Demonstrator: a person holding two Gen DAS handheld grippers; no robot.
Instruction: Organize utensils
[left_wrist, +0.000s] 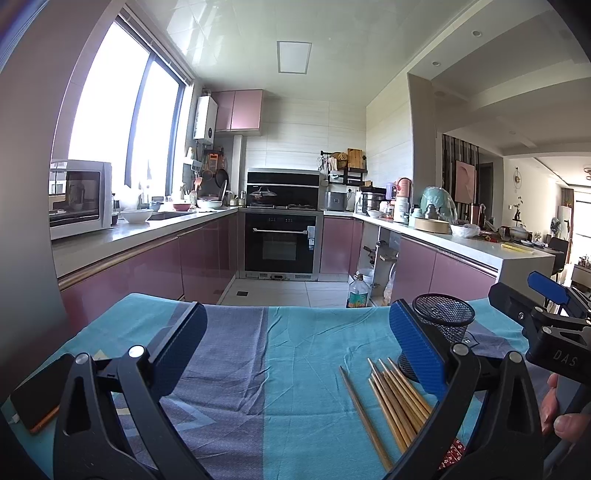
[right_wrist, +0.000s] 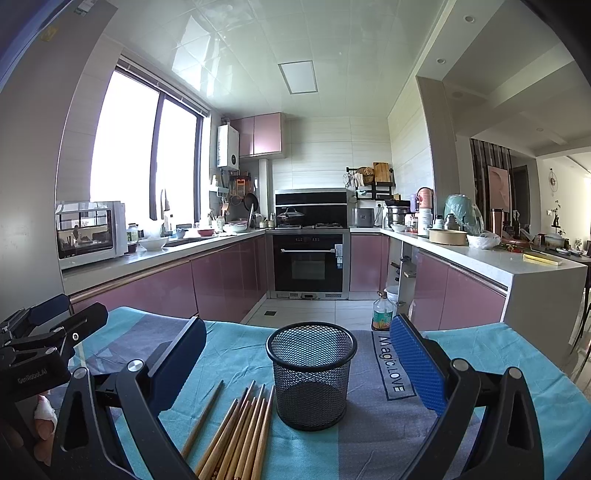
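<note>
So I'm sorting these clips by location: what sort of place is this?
A home kitchen, most likely. A built-in oven sits under a hob among pink cabinets, with a microwave on the counter. The work itself happens on a cloth-covered table holding chopsticks and a mesh cup.

The lower ends of the chopsticks (right_wrist: 236, 435) are cut off by the bottom edge of the right wrist view, and in the left wrist view part of the bundle is hidden behind the left gripper's (left_wrist: 295, 339) right finger. The base of the mesh holder (left_wrist: 441, 325) is covered there by that same finger. The phone (left_wrist: 38, 395) is partly cut off at the left edge.
</note>
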